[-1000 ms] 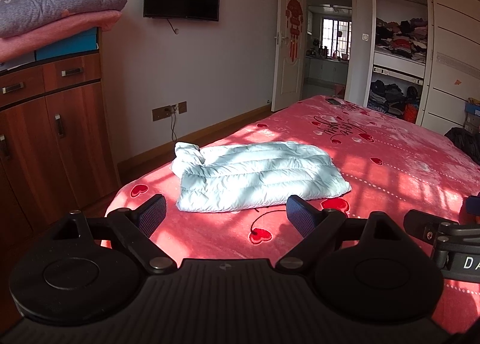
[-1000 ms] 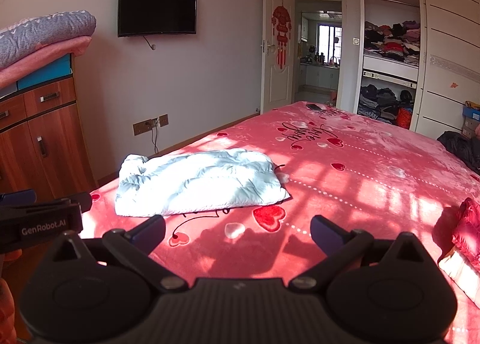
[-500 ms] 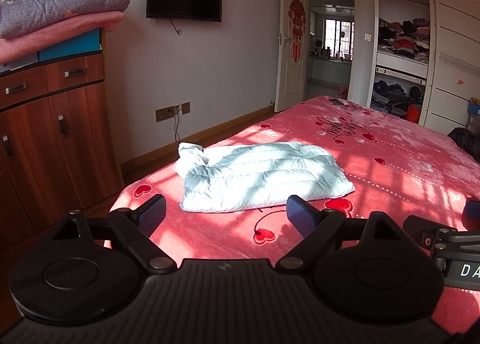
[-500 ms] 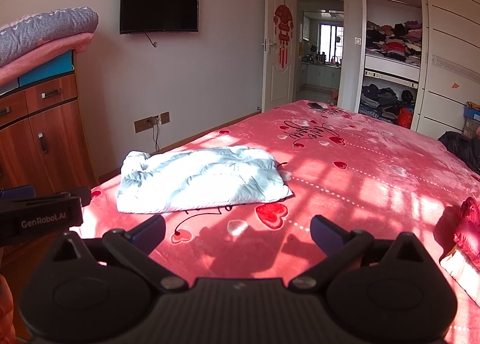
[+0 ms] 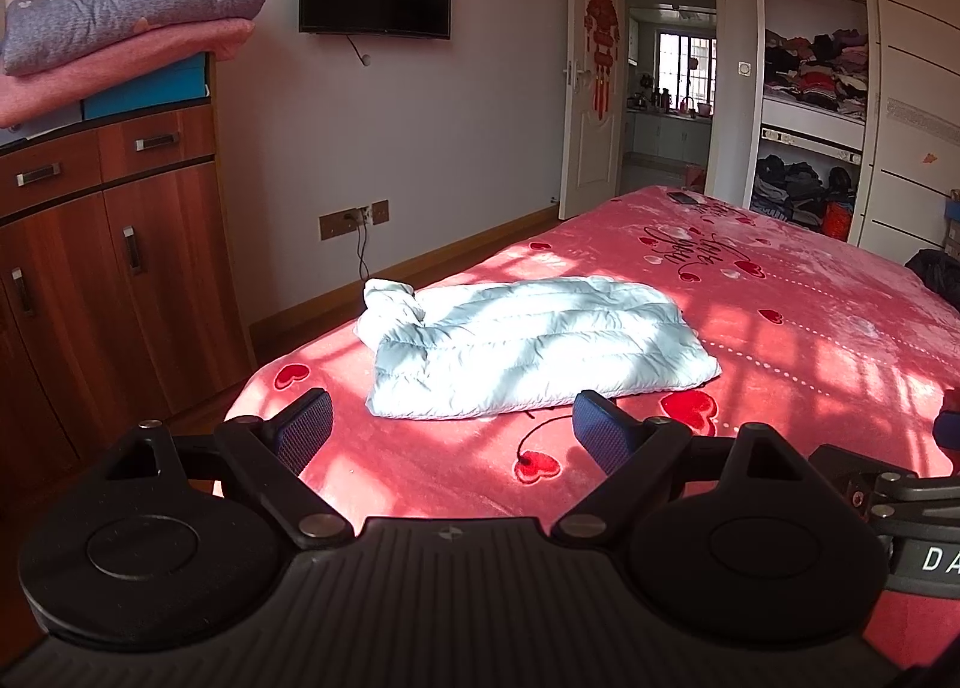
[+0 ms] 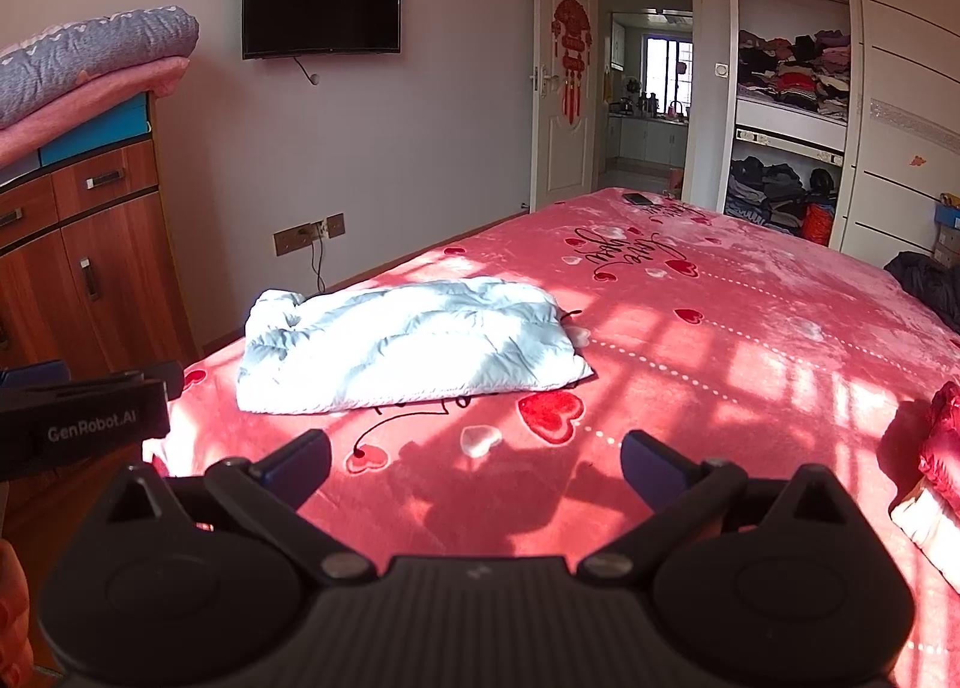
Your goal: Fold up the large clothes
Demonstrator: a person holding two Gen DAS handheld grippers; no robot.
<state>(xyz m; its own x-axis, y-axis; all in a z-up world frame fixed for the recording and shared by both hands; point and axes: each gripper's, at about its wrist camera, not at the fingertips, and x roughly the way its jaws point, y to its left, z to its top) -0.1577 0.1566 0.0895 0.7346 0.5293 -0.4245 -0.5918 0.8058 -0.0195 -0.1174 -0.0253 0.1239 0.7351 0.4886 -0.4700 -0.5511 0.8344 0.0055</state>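
Both jaws spread, empty; folded jacket (image 5: 528, 355) on bed (image 5: 810, 340) beyond them.

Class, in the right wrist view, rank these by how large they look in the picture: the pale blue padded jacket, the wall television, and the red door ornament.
1. Jacket, the largest.
2. Television.
3. Door ornament, the smallest.
The jacket lies nearer the camera, so true sizes may differ.

black tongs (image 5: 450, 433), blue ribbed pads (image 5: 306, 431)
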